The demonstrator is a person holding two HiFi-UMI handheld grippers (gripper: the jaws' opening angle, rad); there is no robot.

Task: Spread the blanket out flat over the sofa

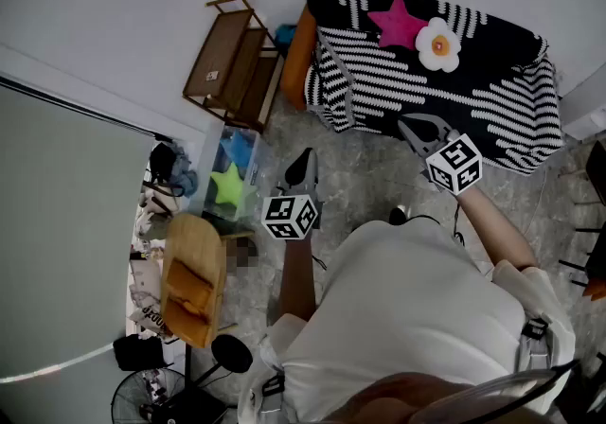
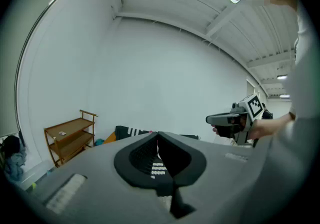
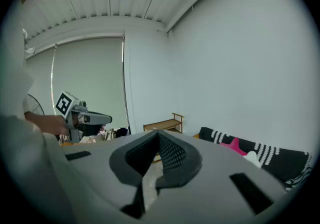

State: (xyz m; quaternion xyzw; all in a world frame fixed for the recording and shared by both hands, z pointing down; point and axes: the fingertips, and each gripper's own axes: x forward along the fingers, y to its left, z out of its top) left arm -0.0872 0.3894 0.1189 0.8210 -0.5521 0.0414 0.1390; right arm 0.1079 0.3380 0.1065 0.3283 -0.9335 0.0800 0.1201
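With the left tool and right tool both closed on nothing, clear of the orange sofa, tugging the draped black-and-white striped fabric blanket by its hanging edge may slide it floorward and dislodge the pink star-shaped cushion.

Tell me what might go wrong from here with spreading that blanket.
The star cushion and flower cushion lie on the blanket; pulling it flat may drag or tip them off. Both the left tool and right tool are shut and short of the sofa, so reaching in unopened would likely just shove the cloth into folds.
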